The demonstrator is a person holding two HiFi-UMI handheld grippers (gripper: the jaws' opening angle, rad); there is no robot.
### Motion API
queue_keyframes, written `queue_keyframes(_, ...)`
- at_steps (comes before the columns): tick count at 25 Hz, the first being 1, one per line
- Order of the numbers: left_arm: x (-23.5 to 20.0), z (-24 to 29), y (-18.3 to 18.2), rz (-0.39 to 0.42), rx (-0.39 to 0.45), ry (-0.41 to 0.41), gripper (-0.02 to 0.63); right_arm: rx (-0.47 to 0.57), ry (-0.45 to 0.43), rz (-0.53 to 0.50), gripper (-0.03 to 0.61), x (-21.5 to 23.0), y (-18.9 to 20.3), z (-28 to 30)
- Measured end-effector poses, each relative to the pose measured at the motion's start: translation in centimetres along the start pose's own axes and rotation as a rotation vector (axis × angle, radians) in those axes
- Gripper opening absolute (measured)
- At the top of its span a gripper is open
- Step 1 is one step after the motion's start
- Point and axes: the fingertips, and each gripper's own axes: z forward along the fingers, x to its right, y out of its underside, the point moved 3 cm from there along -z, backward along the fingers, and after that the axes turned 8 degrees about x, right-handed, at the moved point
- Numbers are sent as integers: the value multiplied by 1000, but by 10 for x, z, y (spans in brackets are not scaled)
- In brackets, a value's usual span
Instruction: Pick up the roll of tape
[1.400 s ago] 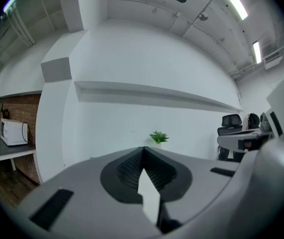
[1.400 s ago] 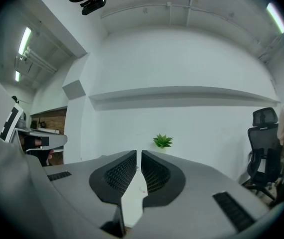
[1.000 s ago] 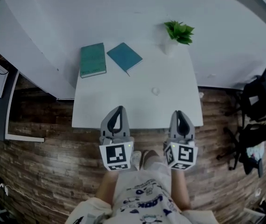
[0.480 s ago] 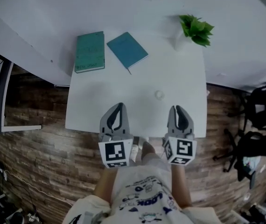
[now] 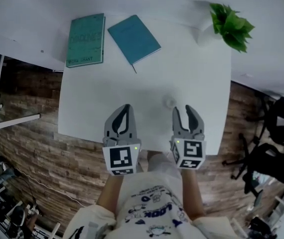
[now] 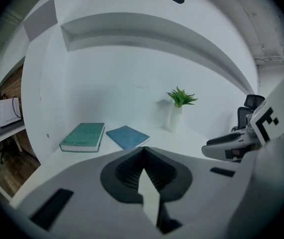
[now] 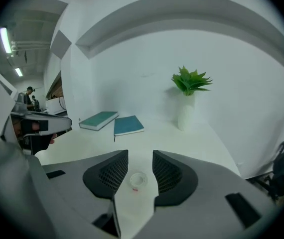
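Observation:
The roll of tape is small, pale and see-through, and it lies flat on the white table near the front edge. My right gripper hovers just right of it with its jaws opening. In the right gripper view the tape shows through the gap of my right gripper, further ahead on the table and untouched. My left gripper is over the table's front edge, left of the tape, shut and empty. In the left gripper view its tips meet.
A green book and a blue notebook lie at the table's far left. A potted plant stands at the far right corner. A black office chair is on the wooden floor to the right.
Both grippers have come forward and down, over the table's front edge. The right jaws, shut before, now stand apart. The table fills more of the head view.

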Motion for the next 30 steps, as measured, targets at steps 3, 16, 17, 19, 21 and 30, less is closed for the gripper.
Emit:
queue_keyframes(3,3,13,10,-11,-33,0,2,-61,-39,15,158,-4,8,18)
queue_keyframes(16,8,35,46,-25,-144,-1,2,-268,-90,-9,181,-12,48,55)
queue_keyframes(17,8,36,47,-33,-146,-5,2,-284,-90,-9,181,-12,51,57)
queue_keyframes(19,8,38,49,-47,-147,-12,2,-318,-88,-14,181,-13,56,59)
queue_keyframes(21,8,39,51,-53,-149,-16,2,-339,-88,-14,183,-13,59,61)
queue_keyframes(30,8,38,57,-48,-165,-18,2,-362,-121,-7,203,-17,58,64)
